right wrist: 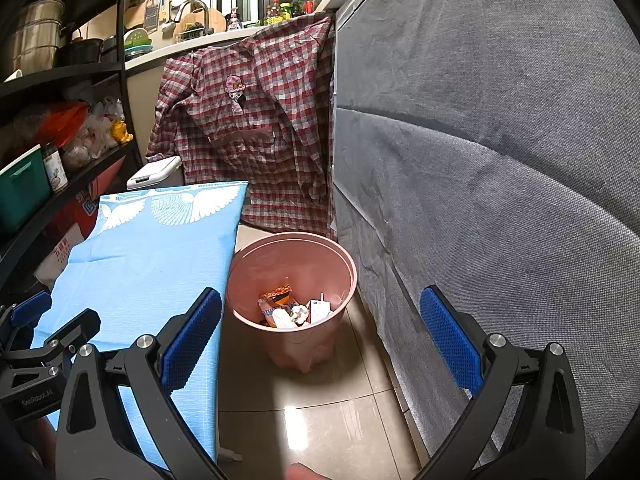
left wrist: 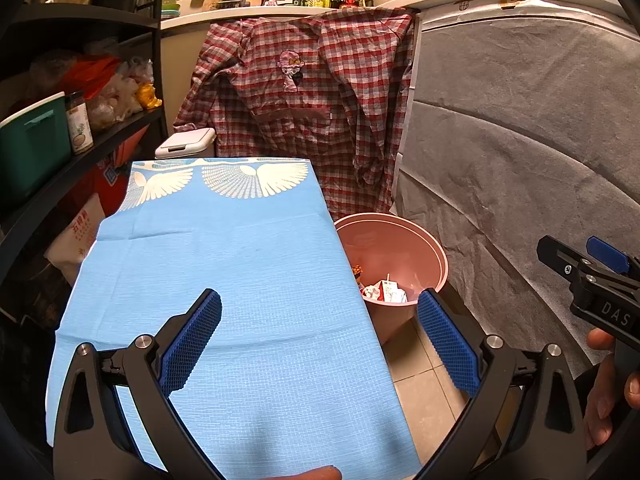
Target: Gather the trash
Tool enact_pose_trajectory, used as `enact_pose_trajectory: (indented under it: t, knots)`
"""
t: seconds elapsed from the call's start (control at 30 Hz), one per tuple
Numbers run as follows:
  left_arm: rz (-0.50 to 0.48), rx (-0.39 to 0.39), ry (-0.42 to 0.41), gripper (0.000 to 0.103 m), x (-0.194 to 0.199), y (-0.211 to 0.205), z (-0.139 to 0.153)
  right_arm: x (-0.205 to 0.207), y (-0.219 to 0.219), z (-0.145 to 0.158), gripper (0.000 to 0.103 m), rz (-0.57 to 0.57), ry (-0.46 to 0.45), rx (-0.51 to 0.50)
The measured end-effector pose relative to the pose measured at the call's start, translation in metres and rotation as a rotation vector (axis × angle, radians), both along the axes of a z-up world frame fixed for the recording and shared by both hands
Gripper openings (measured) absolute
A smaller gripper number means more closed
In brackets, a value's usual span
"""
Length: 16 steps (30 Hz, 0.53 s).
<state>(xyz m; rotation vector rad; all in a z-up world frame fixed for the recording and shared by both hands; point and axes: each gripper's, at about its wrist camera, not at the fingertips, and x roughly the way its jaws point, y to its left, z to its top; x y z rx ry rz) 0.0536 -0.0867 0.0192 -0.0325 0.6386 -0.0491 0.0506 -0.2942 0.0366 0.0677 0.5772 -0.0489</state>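
Left gripper (left wrist: 318, 344): hovering over the blue tablecloth (left wrist: 224, 280), fingers spread wide apart, gripping nothing.
Right gripper (right wrist: 320, 344): hanging above the tiled floor (right wrist: 332, 408), fingers likewise standing wide apart and carrying nothing.
Trash (right wrist: 294, 310): lying at the bottom of the pink bin (right wrist: 348, 268); crumpled wrappers and perhaps a small carton, too small to be sure.
Pink bin: standing on the floor just beside the table's edge, near the grey fabric cover (right wrist: 500, 200).
Checked shirt (left wrist: 304, 92): hanging behind the bin.
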Motion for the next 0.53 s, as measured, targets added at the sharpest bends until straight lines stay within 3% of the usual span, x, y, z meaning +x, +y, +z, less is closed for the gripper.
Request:
enact_pose_trajectory:
  t: [0.53]
  knots:
    - [-0.006,0.003,-0.002,0.095,0.000,-0.013,0.003,0.000,-0.001,0.000,0.098,-0.001,-0.001,0.001]
